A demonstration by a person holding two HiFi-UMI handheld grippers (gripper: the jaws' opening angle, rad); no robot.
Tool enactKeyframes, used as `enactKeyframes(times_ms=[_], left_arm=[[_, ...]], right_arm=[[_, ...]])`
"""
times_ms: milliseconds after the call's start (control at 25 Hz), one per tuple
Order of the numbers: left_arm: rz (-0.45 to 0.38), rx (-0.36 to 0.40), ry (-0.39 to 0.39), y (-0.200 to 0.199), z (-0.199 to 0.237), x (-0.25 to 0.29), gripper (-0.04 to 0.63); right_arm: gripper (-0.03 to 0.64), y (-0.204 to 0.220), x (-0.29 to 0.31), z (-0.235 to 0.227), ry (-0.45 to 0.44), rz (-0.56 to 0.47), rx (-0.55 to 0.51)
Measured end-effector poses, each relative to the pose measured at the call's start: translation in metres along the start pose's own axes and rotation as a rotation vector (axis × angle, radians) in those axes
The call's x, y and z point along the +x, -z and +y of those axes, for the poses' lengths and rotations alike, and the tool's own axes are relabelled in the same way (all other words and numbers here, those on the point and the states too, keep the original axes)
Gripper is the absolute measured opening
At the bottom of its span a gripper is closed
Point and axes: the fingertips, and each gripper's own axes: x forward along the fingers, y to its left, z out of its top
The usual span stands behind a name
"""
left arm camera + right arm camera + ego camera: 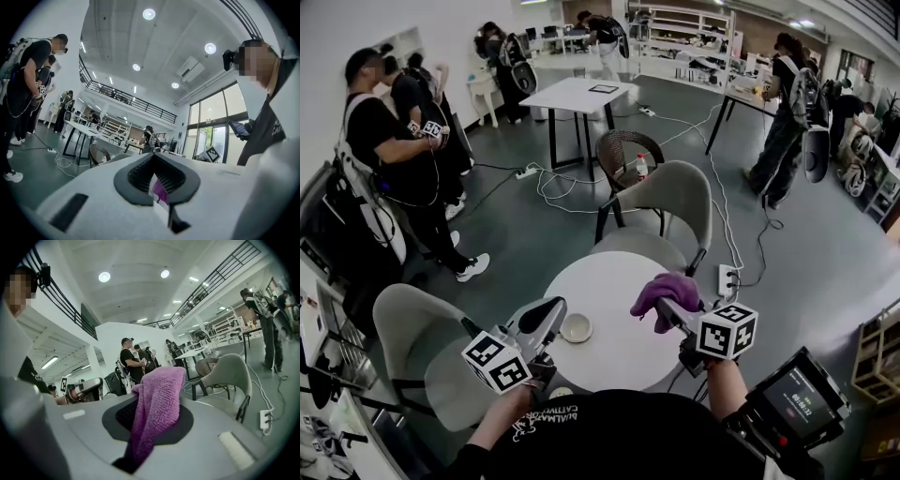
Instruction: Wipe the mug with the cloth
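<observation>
As I look down on the round white table, the mug stands upright on it, mouth up, toward my near-left part of the top.

Left gripper: jaws pressed together, nothing between them. Its tip lies just beside the mug on the left; I cannot tell whether it touches.

Right gripper: clamped on the purple cloth. From its own camera, the cloth rises out of the jaw slot and folds over in a bunch above the tips. It hangs over the table's right side, clear of the mug, with bare tabletop between them.

From the left gripper's camera, a sliver of purple shows past the closed tips.

Surroundings: a grey chair beyond the table, another grey chair on my left, and white cables across the dark floor. A person in black stands at far left.
</observation>
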Motion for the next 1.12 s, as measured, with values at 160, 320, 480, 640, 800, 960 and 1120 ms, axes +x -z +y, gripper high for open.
enactKeyframes(times_ms=[160,320,480,640,800,960,1120], left_arm=[[0.002,0.011,-0.004,-0.0008,-0.0002,-0.0002,-0.002],[-0.005,0.024,-0.003,-0.0039,-0.0003,0.0005,-0.002],[-0.003,0.036,0.001,-0.0048,-0.0009,0.0018,-0.002],[-0.006,0.040,-0.001,-0.0041,0.0001,0.0025,-0.002],[-0.002,0.043,-0.001,-0.0046,0.0000,0.0024,-0.002],[0.000,0.044,-0.004,-0.0044,0.0017,0.0025,-0.002],[0.002,0.047,-0.003,-0.0084,0.0021,0.0006,-0.002]], right_arm=[[0.046,-0.0021,0.0002,-0.0004,0.006,-0.002,-0.018],[0.046,-0.0073,0.0002,0.0005,0.005,-0.009,-0.033],[0.046,-0.0088,-0.0001,0.0005,0.003,-0.014,-0.037],[0.046,-0.0064,0.0001,-0.0007,0.006,-0.011,-0.037],[0.046,-0.0064,-0.0001,-0.0003,0.006,-0.013,-0.032],[0.046,-0.0056,0.0007,-0.0003,0.005,-0.010,-0.039],[0.046,-0.0077,0.0008,0.0026,0.008,-0.011,-0.039]])
